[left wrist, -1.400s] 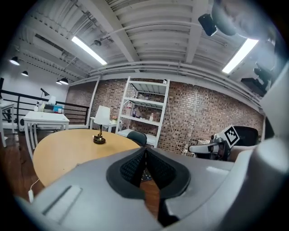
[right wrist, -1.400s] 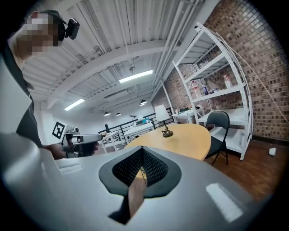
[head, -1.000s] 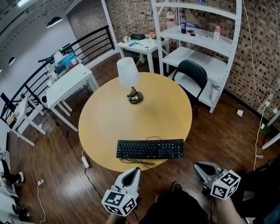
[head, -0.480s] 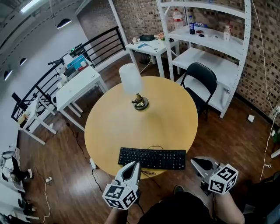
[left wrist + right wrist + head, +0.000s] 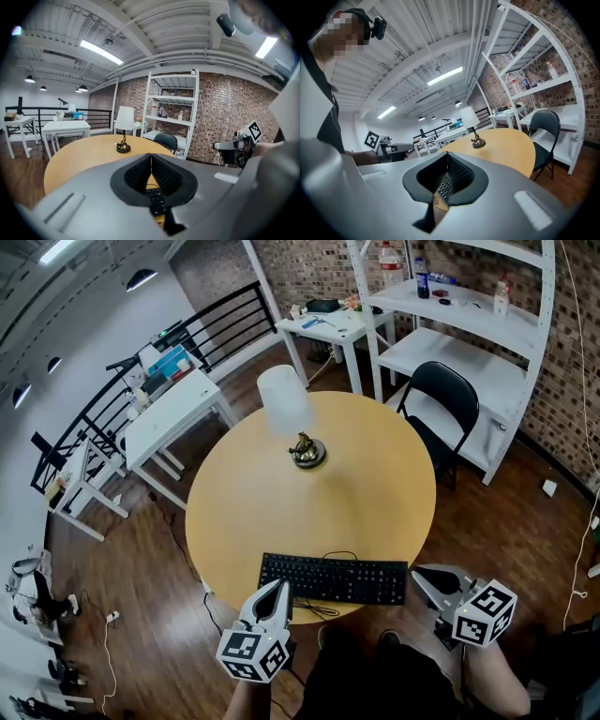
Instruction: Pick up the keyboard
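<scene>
**Keyboard pickup: approach stage, nothing gripped yet**

The keyboard (image 5: 334,579) lies flat on the round table (image 5: 309,512), close to the near edge, with its long side running left to right. The lamp (image 5: 306,450) stands well apart from it, toward the far side.

Left gripper (image 5: 278,586): jaws pressed together and empty. Its tip is just beside the keyboard's left near corner. From the head view I can't confirm contact, and it looks apart.

Right gripper (image 5: 422,573): also closed tight with nothing between the pads. It sits just off the keyboard's right end, not touching.

Each gripper view looks past its closed tips at the keys beyond, so both are lined up roughly on the ends.

My read is that this is pre-grasp, with one gripper per end.

What the next move calls for:
- Open both sets of jaws first, since closed tips can't take the edge.
- The keyboard is thin and flat on the wood, so one pad has to go over the top and one under the rim at each end.
- Lift both ends level together, or it will tip.
- Watch the cable (image 5: 309,609) looped at the near edge of the table — likely snag point.
</scene>
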